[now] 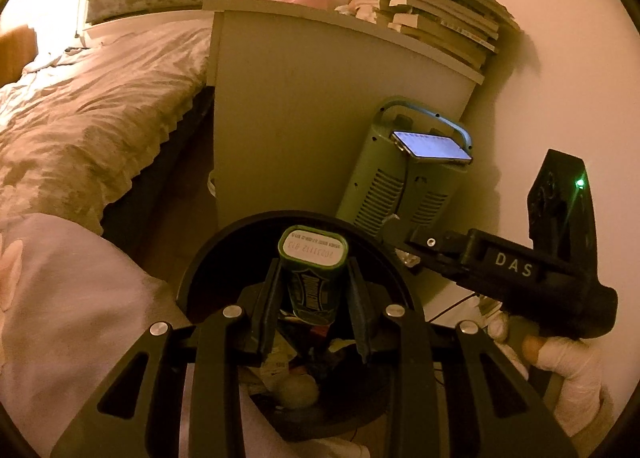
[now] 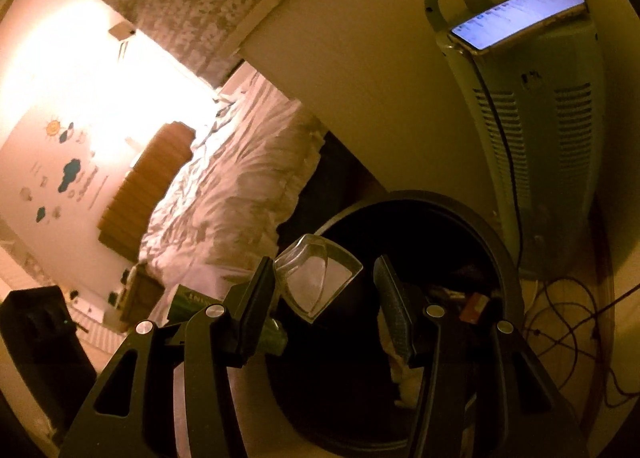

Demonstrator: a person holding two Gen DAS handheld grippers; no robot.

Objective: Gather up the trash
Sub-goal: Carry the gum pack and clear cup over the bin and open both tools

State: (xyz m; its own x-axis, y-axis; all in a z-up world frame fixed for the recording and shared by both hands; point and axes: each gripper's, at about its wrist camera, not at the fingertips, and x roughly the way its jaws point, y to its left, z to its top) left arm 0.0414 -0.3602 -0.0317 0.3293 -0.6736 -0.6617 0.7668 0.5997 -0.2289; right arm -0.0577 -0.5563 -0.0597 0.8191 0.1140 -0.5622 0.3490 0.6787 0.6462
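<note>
Two tools over black bin (image 1: 208, 258) holding wrappers: green tin (image 1: 313, 274), clear cup (image 2: 316, 278)

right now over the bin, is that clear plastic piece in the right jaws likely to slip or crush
The clear plastic piece looks thin and glossy, so probably light and a bit slippery. It seems to touch only one finger, so it may drop easily into the black bin. Its thin walls would likely flex rather than shatter.
</note>
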